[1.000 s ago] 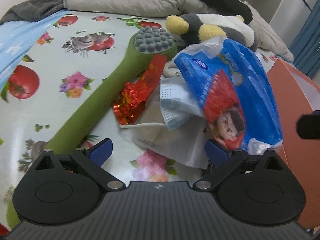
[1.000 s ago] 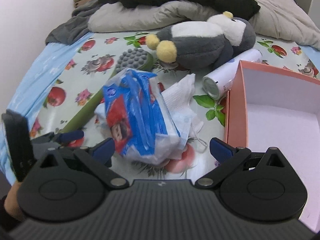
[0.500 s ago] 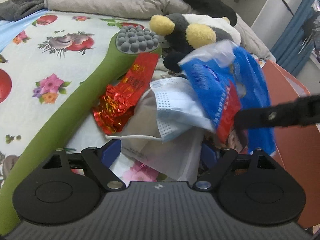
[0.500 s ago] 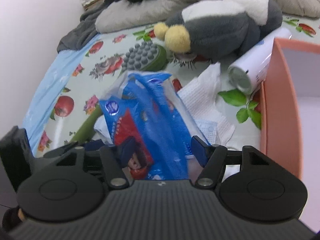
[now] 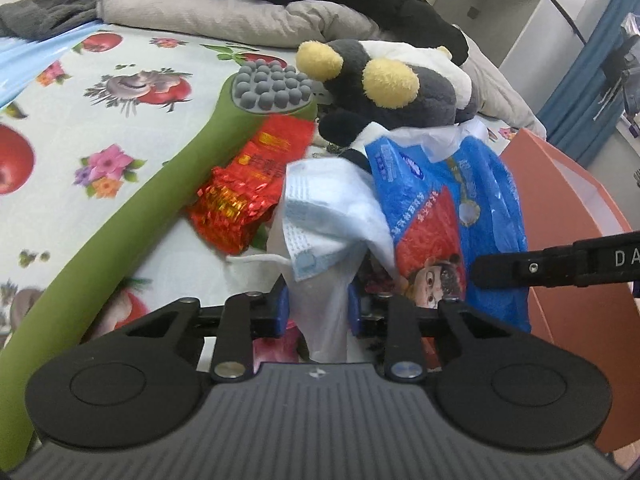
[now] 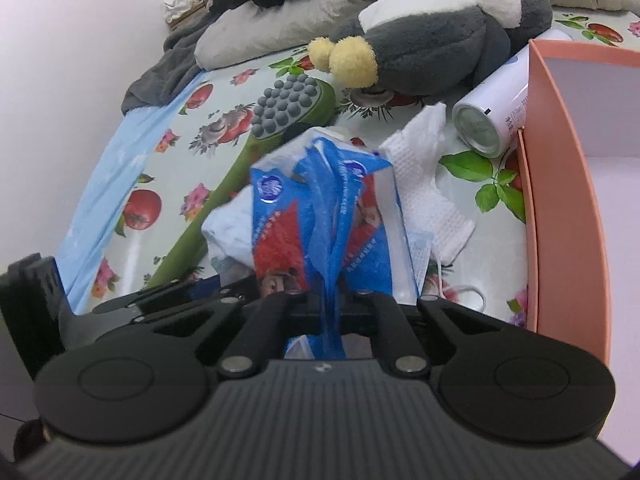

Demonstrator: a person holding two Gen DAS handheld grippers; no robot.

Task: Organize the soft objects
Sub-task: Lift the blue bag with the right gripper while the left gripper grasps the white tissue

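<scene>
Your right gripper (image 6: pixel 326 300) is clamped on the blue plastic pack (image 6: pixel 320 216) on the bed (image 5: pixel 80 128), beside the pink box (image 6: pixel 560 184). Your left gripper (image 5: pixel 316 308) is closing on the white cloth (image 5: pixel 324 312) between its jaws. Both are light, limp and slippery, so I'd grip bunched folds rather than a loose edge.

2 close, downward-tilted wrist views, both on the blue packet (image 5: pixel 452 216).
</scene>
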